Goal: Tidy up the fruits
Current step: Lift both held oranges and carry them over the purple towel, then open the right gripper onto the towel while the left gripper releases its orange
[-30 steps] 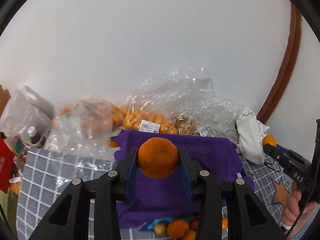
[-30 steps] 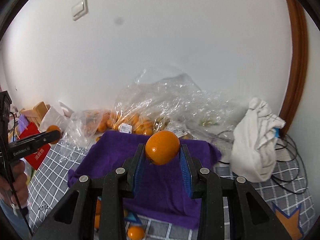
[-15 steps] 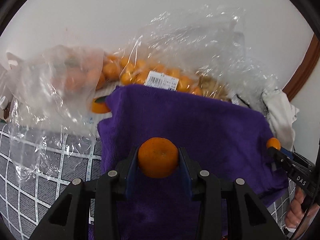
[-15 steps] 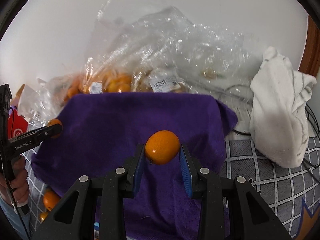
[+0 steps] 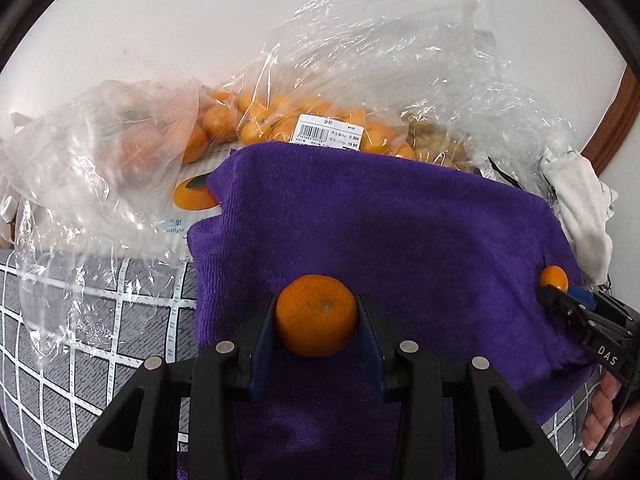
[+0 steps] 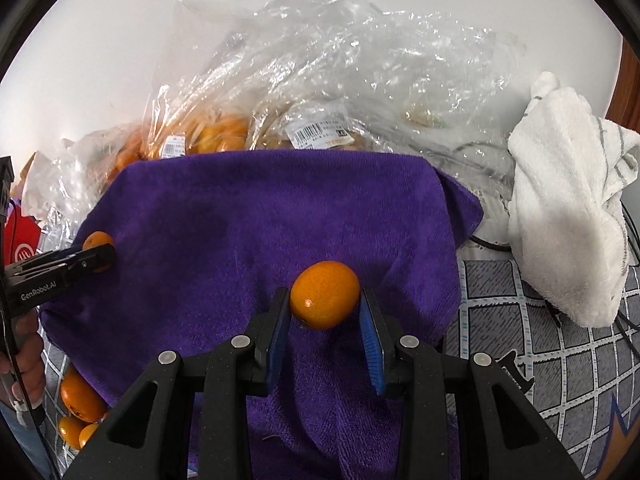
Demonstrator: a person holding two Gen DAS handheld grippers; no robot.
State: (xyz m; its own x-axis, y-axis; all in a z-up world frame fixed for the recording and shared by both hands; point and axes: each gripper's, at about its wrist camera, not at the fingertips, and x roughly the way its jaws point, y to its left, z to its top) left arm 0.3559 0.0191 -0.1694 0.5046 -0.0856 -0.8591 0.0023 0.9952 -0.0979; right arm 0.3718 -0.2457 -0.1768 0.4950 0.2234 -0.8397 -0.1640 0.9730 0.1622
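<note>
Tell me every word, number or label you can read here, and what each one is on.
"DAS": right gripper, seen from the left wrist camera.
"GenRobot.AI": left gripper, seen from the right wrist camera.
"0.364" and "19.96": barcode label on the bag of oranges; its smaller print is unreadable.
"ango": fruit box, partly covered.
Barcode sticker on the clear bag: too blurred.

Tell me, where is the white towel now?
In the right wrist view the white towel lies at the right, beside the purple cloth, on the checked cover.
</note>
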